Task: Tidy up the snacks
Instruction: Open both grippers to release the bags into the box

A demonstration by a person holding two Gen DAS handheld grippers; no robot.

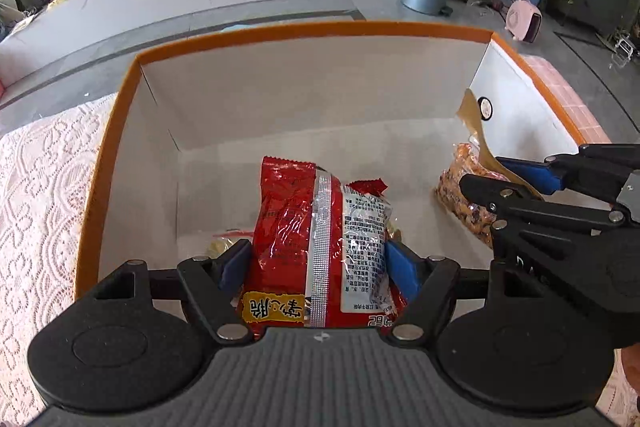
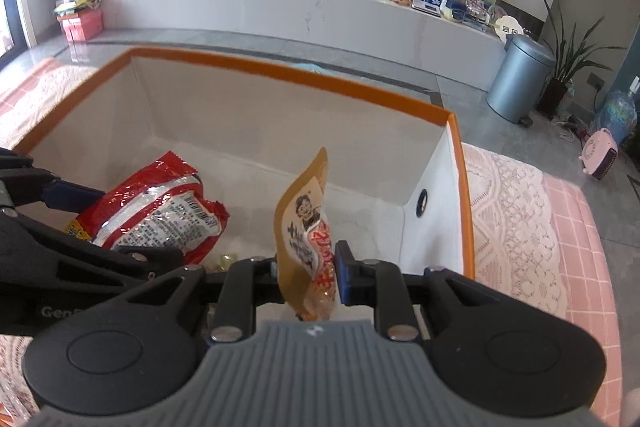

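A living room with a long white marble counter (image 2: 320,11) along the far wall, a grey bin (image 2: 520,79) and potted plants on the grey floor; nearer, a pink table under a white lace cloth (image 2: 516,227) carries a large white box with an orange rim (image 2: 304,75); the box stands open-topped, its right wall pierced by a small round hole; over its near edge, toward the left, the left gripper (image 1: 316,263) has its blue pads pressed against both sides of a red snack bag (image 1: 304,239), which is tilted into the box; toward the box's right wall, the right gripper (image 2: 308,267) is clamped on a tan snack pouch (image 2: 304,227) held upright, its top pointing to the far wall; small yellow pieces lie on the box floor at the near edge, too hidden to identify.
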